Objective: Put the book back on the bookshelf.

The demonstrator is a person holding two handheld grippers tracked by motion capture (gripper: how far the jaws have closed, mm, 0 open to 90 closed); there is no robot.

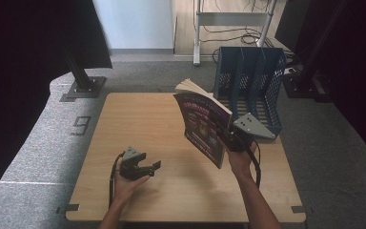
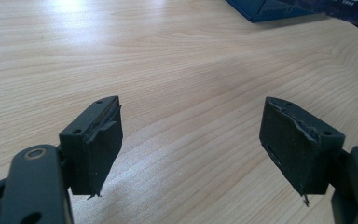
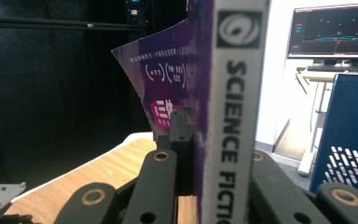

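A purple paperback book [image 1: 202,126] is held upright above the wooden table [image 1: 138,124], its front cover turned to the left. My right gripper [image 1: 232,139] is shut on its spine edge, right of the table's middle. In the right gripper view the white spine of the book [image 3: 233,107] reads "SCIENCE FICTION" between the two black jaws. My left gripper [image 1: 148,167] rests low over the front left of the table, held in a hand. In the left gripper view the left gripper [image 2: 191,147] stands open with only bare wood between its pads.
A blue mesh file rack [image 1: 252,88] with several slots stands at the table's back right corner, just behind the book. A black stand base [image 1: 83,88] sits on the grey floor at the left. A monitor [image 3: 333,30] glows beyond the table.
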